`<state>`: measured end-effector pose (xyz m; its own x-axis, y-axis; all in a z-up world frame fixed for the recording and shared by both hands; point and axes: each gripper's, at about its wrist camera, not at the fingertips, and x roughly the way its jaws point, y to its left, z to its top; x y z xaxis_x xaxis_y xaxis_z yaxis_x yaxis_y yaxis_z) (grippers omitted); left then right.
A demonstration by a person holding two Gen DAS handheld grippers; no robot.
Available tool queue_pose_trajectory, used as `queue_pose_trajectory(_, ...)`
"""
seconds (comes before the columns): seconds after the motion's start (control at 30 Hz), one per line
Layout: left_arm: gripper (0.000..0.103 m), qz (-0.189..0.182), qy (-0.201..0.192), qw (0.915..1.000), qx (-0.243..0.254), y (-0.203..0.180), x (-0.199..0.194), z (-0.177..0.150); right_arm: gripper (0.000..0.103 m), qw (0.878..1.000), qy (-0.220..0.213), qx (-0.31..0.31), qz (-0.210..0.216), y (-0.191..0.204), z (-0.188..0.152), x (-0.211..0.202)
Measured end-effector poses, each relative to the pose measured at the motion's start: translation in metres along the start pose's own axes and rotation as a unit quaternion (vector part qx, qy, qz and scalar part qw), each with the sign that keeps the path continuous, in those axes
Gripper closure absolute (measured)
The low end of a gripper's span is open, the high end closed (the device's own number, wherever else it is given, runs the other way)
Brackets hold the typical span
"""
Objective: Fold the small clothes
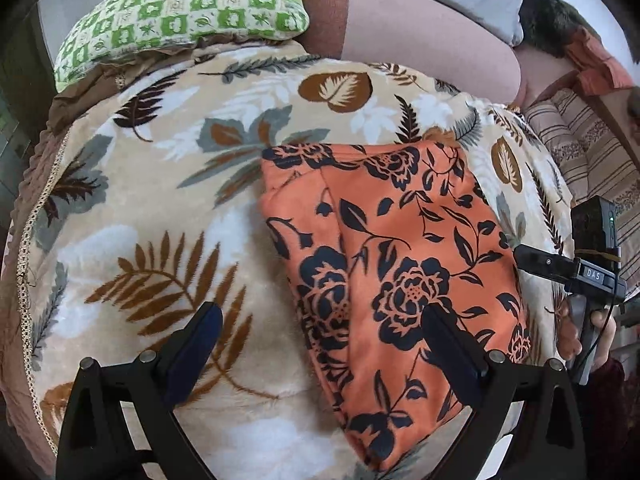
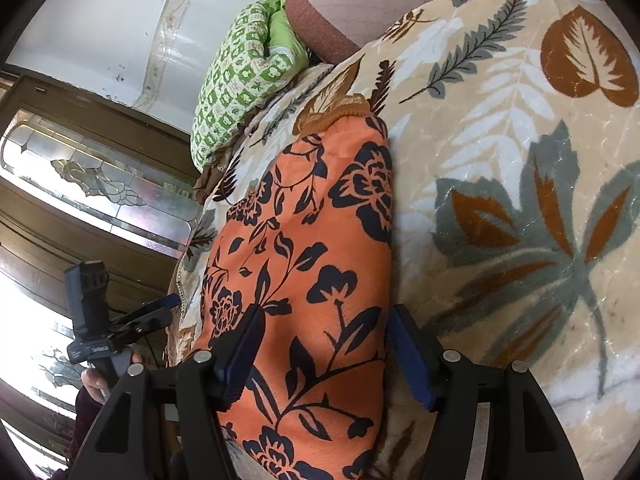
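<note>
The orange flowered garment (image 1: 400, 264) lies on the leaf-patterned blanket (image 1: 160, 200), filling the centre and lower right of the left wrist view and the lower middle of the right wrist view. It already looks folded lengthwise: a long crease runs down its left part in the left wrist view, one layer lies over another, and the whole forms a narrow, fairly tidy strip with what may be a gathered waistband at its far end in the right wrist view. The left gripper (image 1: 320, 340) is spread wide with nothing between its fingers; one finger sits over the bare blanket at lower left, the other over the cloth. The right gripper (image 2: 324, 344) is likewise released, its fingers straddling the near end of the strip without pinching it. Judging by this, the first fold seems done, and what probably remains is to bring one short end over the other to halve the strip, then smooth it. A green checked pillow (image 1: 180, 12) rests in the upper left, well apart from the garment.
</note>
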<state>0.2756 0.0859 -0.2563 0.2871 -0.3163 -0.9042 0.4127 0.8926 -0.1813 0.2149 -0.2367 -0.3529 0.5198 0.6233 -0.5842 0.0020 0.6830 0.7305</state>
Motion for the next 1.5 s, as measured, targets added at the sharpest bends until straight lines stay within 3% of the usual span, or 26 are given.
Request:
queue_pose_trajectory(0.23, 0.003, -0.041, 0.019, 0.9981, -0.042, 0.022, 0.027, -0.002, 0.033, 1.000, 0.013, 0.004, 0.000, 0.001, 0.001, 0.016)
queue_pose_trajectory(0.37, 0.003, -0.113, 0.028, 0.9912, -0.062, 0.024, 0.039, -0.004, 0.033, 1.000, 0.019, 0.006, -0.004, -0.003, 0.002, 0.022)
queue_pose_trajectory(0.53, 0.003, -0.150, 0.032, 0.9860, -0.066, 0.015, 0.053, -0.005, 0.032, 0.999, 0.031, 0.024, 0.011, -0.010, 0.004, 0.030)
queue_pose_trajectory(0.8, 0.006, -0.158, 0.043, 0.9844, -0.064, -0.003, 0.081, -0.006, 0.027, 0.998, 0.037, 0.032, 0.036, -0.008, 0.006, 0.044)
queue_pose_trajectory(0.97, 0.033, -0.162, 0.042, 0.9831, -0.074, -0.004, 0.082, -0.004, 0.030, 0.999, 0.038, -0.015, 0.008, 0.011, 0.004, 0.053)
queue_pose_trajectory(1.03, 0.040, -0.155, 0.040, 0.9845, -0.072, -0.005, 0.080, -0.004, 0.038, 0.998, 0.033, -0.056, -0.021, 0.024, -0.001, 0.053)
queue_pose_trajectory(1.13, 0.052, -0.145, 0.027, 0.9872, -0.062, -0.010, 0.072, -0.004, 0.053, 0.997, 0.014, -0.076, -0.019, 0.033, -0.002, 0.044)
queue_pose_trajectory(1.3, 0.064, -0.136, 0.014, 0.9894, -0.048, -0.022, 0.051, -0.001, 0.061, 0.991, -0.007, -0.130, -0.032, 0.053, -0.008, 0.028)
queue_pose_trajectory(1.5, 0.069, -0.142, 0.011, 0.9896, -0.019, -0.068, 0.030, 0.004, 0.063, 0.986, -0.034, -0.160, -0.044, 0.060, -0.012, -0.004)
